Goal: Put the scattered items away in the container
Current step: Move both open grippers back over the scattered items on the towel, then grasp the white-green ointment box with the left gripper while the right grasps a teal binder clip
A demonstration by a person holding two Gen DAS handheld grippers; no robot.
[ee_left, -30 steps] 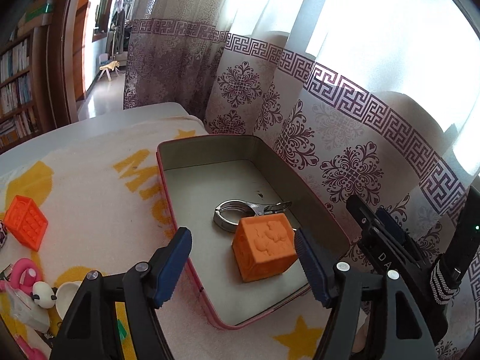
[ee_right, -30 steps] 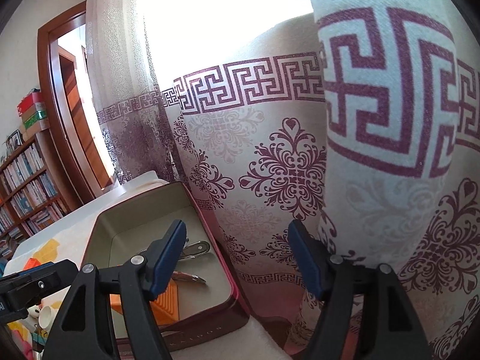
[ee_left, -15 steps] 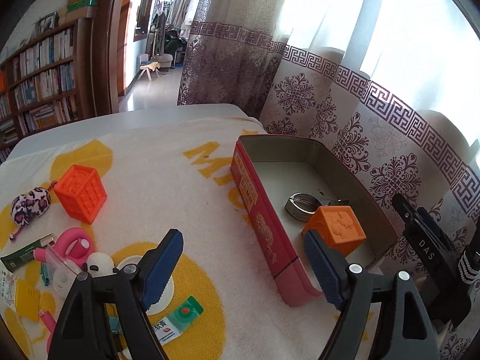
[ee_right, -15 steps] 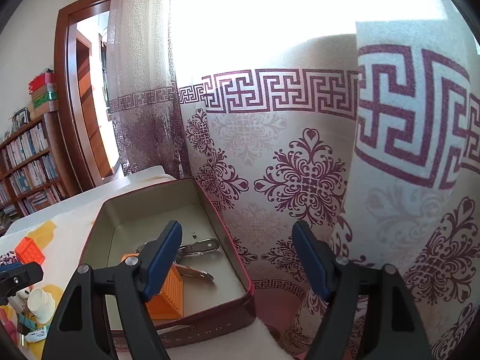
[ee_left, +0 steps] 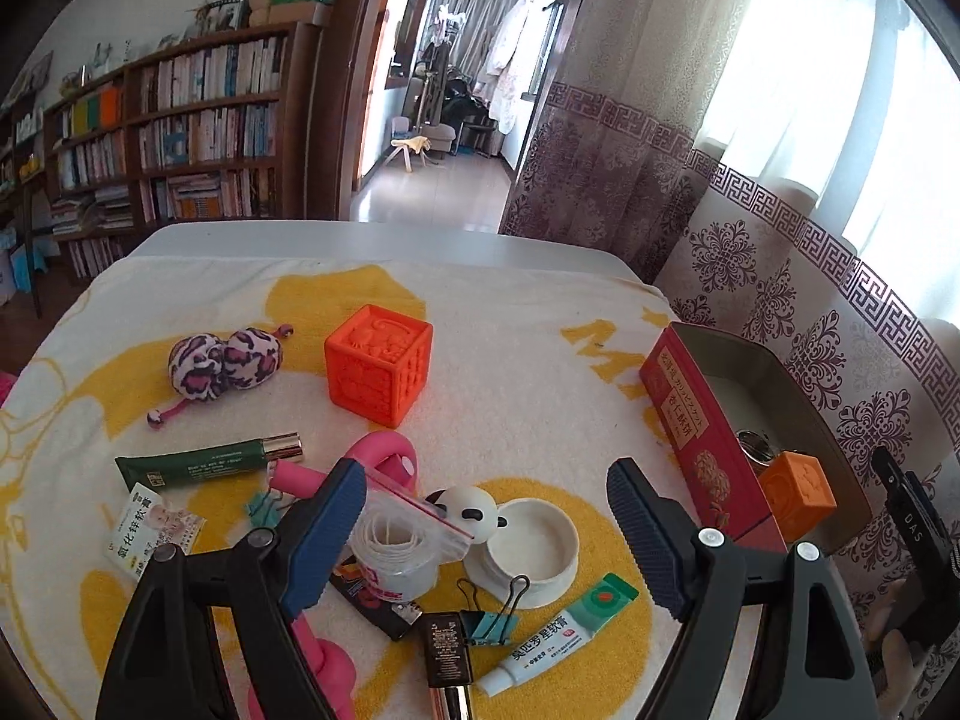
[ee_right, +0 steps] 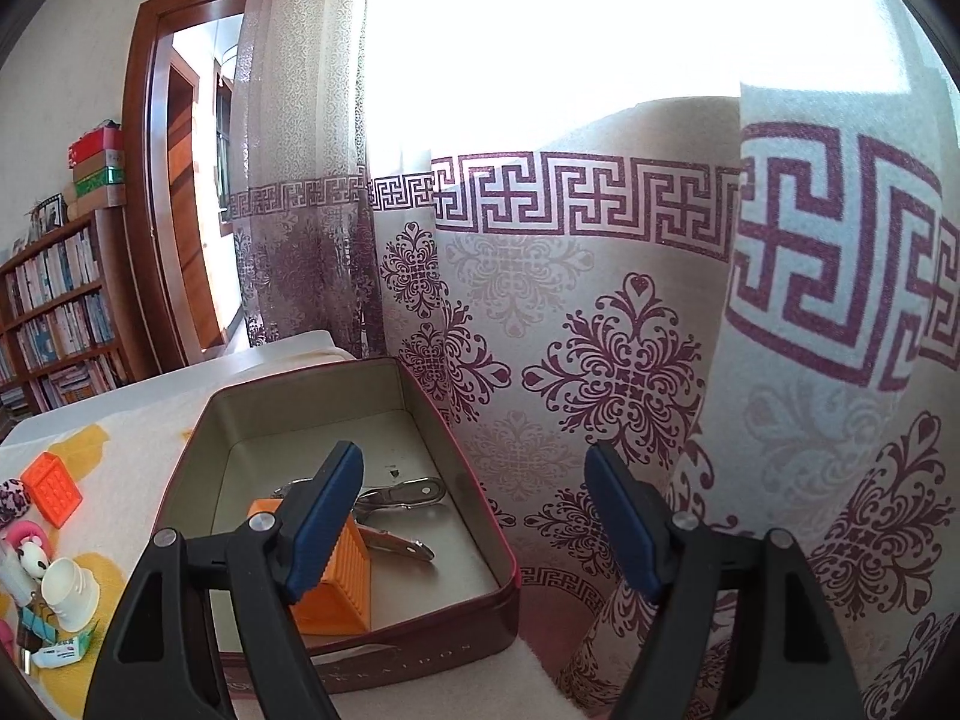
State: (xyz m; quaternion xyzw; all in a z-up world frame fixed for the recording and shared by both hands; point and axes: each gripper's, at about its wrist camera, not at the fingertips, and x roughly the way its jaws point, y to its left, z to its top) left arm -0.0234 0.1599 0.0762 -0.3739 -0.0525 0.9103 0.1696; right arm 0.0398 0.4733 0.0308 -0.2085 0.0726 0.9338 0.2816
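An orange cube [ee_left: 378, 363] on a yellow-and-white towel [ee_left: 510, 360]; a red tin [ee_left: 696, 420].

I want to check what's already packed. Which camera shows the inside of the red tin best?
The right wrist view: it looks down into the red tin, showing its floor, an orange block and metal clips. The left wrist view shows mainly the tin's outer wall, with a strip of the inside.

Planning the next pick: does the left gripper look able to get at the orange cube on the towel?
Probably yes: the left gripper is open and empty; nothing covers the orange cube beyond it.
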